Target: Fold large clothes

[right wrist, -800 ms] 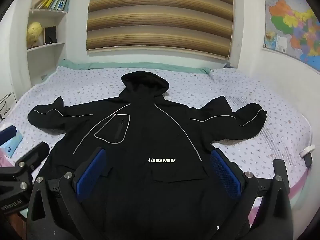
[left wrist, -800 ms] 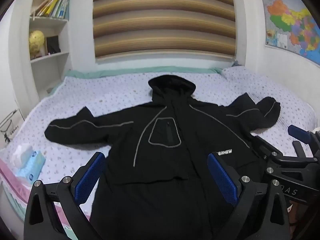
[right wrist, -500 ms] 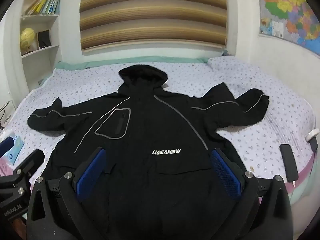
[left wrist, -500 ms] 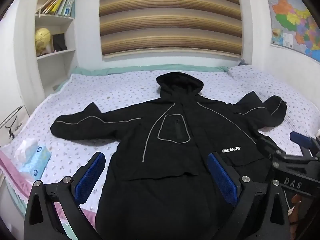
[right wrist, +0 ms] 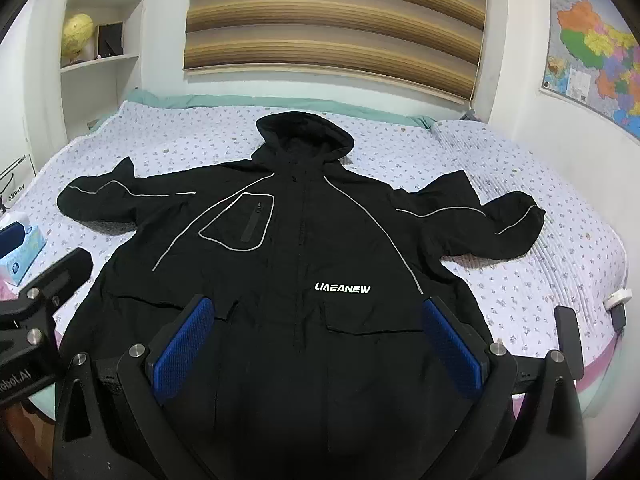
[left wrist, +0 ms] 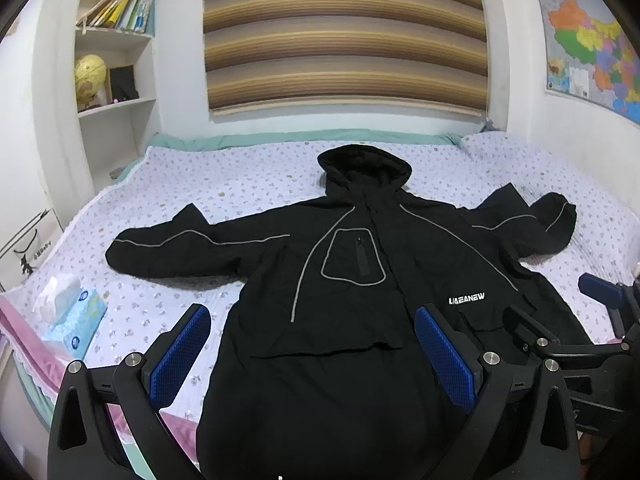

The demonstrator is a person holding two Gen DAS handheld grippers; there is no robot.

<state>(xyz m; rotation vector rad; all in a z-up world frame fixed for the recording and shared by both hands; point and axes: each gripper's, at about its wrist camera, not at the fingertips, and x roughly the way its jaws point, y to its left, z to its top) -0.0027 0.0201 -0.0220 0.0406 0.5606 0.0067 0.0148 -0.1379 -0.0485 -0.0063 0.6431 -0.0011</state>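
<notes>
A large black hooded jacket [left wrist: 352, 288] [right wrist: 304, 248] with grey piping and a white chest logo lies flat and face up on the bed [left wrist: 224, 192] [right wrist: 520, 280], sleeves spread to both sides, hood toward the wall. My left gripper [left wrist: 312, 348] hovers open above the jacket's lower left part, nothing between its blue pads. My right gripper [right wrist: 320, 344] is open too, over the lower middle of the jacket, empty. Each gripper shows at the edge of the other's view: the right one [left wrist: 560, 320] and the left one [right wrist: 40, 292].
A blue tissue box [left wrist: 72, 316] [right wrist: 20, 252] lies at the bed's left edge. A dark phone [right wrist: 568, 328] and a white charger [right wrist: 618, 300] sit at the right edge. Bookshelves with a globe [left wrist: 90, 76] stand at the left, a wall map [left wrist: 588, 44] at the right.
Both views have shifted: the jacket sits lower and more central in the left wrist view, and the phone has come into the right wrist view. The jaws stay wide open.
</notes>
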